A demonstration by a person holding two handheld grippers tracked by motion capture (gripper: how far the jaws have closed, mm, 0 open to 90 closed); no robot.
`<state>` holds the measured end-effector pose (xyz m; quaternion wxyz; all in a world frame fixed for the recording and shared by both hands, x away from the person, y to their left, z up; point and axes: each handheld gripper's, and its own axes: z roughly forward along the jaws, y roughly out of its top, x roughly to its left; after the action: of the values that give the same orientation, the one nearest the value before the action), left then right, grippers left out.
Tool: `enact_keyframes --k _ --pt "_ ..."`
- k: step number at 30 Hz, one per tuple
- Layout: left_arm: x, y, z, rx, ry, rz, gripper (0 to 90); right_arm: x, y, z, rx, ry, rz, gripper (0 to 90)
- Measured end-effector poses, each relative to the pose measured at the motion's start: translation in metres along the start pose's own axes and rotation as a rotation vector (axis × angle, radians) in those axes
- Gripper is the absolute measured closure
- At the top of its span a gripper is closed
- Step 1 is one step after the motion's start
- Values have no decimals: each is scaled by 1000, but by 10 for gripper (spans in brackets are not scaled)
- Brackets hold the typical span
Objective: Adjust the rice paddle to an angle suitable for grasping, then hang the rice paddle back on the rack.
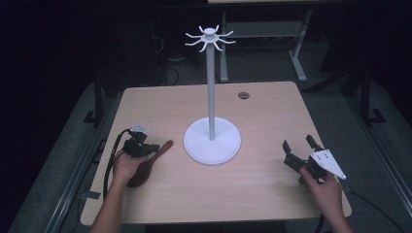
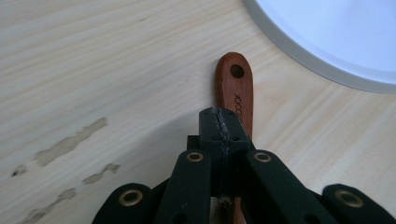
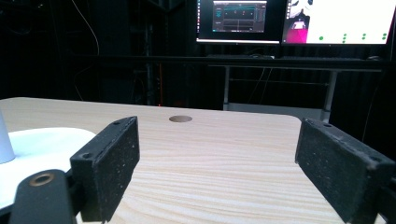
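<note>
Low at the left of the high view, the left gripper (image 1: 142, 147) lies over a dark wooden spoon (image 1: 147, 165) on the table (image 1: 272, 111). In the left gripper view its jaws are pressed together along one seam, directly above the spoon's reddish handle (image 2: 235, 91); the handle's holed tip points to the upper right of that frame, near the white rim of the stand's base (image 2: 327, 56). Whether the pads pinch the handle or merely sit on it, I cannot tell. The spoon's bowl lies under the person's left hand (image 1: 125, 167).

At the lower right of the high view, the right gripper (image 1: 300, 149) rests in the other hand with its jaws spread wide; between its pads (image 3: 112, 163) lies only bare tabletop.

Mid-frame stands a white hook stand (image 1: 212, 97), its round base (image 1: 212, 141) just right of the spoon's tip, curved hooks ringing the top. Farther back there is a small round hole (image 1: 243, 95) in the tabletop.
</note>
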<state>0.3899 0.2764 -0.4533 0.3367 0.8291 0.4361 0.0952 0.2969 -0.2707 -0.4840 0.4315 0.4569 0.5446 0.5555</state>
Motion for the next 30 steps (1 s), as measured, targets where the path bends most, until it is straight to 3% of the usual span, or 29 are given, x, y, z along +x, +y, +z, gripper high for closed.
enact_keyframes --k 9,15,22,23,25,28,29,30 --pt "-6 2 0 17 -33 28 898 0 0 0 0 1 1 130" --pt "-8 5 -12 32 -51 35 874 0 0 0 1 3 3 130" --pt "-13 10 -26 128 -27 62 818 0 0 0 0 3 3 130" --pt "-13 12 -28 141 -20 64 773 0 0 0 0 3 2 130" --pt "-14 15 -29 188 -12 80 742 0 0 0 0 4 2 131" --pt "-19 24 -26 272 45 117 664 0 0 1 2 4 3 131" --pt "-19 24 -26 272 45 117 651 0 0 1 2 4 3 131" --pt "-21 30 -24 312 35 132 636 0 0 1 2 3 4 130"
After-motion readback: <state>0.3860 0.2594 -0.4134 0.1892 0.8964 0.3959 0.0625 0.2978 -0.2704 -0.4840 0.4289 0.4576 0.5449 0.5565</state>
